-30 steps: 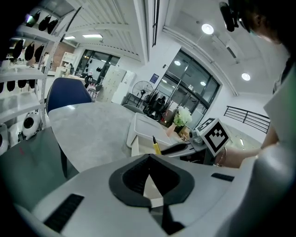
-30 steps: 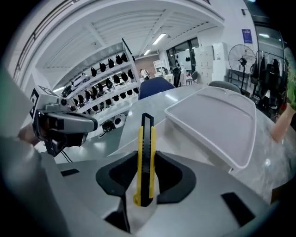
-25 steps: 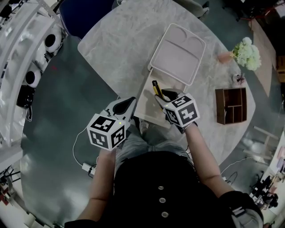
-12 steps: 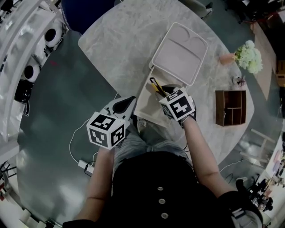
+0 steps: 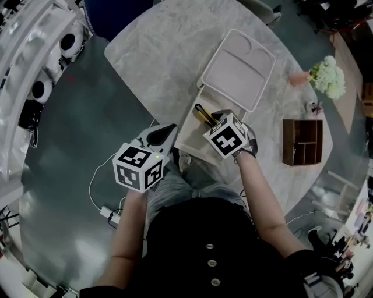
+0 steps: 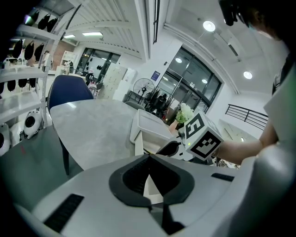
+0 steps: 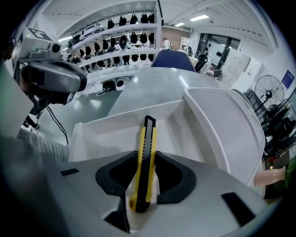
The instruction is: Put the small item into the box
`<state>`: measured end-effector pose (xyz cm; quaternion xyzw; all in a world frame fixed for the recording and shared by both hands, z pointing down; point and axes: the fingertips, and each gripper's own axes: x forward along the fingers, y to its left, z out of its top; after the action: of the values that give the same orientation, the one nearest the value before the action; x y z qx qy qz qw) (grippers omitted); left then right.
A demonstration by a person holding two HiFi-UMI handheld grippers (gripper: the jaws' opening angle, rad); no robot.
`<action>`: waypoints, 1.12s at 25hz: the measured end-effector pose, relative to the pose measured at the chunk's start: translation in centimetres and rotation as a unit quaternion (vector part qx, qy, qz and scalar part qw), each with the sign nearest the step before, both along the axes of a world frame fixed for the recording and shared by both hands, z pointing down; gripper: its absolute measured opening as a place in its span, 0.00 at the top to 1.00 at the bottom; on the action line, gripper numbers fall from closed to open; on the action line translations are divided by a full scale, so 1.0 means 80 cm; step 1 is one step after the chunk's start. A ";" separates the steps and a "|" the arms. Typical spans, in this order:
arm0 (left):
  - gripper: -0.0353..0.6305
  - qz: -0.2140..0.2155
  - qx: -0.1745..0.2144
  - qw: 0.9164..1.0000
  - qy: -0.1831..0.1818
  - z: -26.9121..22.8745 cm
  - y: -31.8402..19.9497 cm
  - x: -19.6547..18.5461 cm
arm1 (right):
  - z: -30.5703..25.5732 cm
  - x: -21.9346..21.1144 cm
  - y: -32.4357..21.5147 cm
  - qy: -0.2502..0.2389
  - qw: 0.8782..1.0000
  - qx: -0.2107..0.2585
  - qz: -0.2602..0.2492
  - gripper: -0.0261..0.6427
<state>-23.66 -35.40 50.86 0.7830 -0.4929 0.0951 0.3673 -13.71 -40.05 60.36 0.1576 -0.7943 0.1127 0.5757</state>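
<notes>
A yellow and black utility knife stands between the pads of my right gripper, which is shut on it. The jaws have just been opening a little, and the knife is still between them. The gripper points steeply down over the tray of the open white box, with the knife's far end over the tray's inside. The box's lid lies folded back beyond it. My left gripper hangs off the table's near edge, left of the box, shut and empty.
The box lies at the near edge of a round marble table. A brown wooden organiser and white flowers stand at the table's right. A blue chair is at the far side, white shelving at the left, a cable on the floor.
My right gripper has rolled with the knife in it, so its marker cube shows a different face, and it has shifted slightly. The left gripper has stayed in place.
</notes>
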 end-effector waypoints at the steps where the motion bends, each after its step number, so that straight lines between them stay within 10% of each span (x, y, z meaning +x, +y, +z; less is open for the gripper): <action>1: 0.92 0.000 0.000 1.000 0.001 0.000 0.001 0.001 | 0.001 0.000 0.000 0.004 1.000 0.003 -0.003 0.77; 19: 0.92 -0.007 0.005 1.000 -0.001 -0.007 0.007 -0.002 | 0.012 -0.003 0.005 0.073 0.992 0.066 -0.084 0.73; 28: 0.92 -0.002 0.011 1.000 -0.004 -0.015 0.008 0.000 | -0.032 -0.011 0.003 -0.011 0.997 0.068 -0.045 0.66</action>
<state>-23.70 -34.73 49.68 0.7860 -0.4967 0.0918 0.3565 -14.58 -39.82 57.83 0.1589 -0.8125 0.0340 0.5598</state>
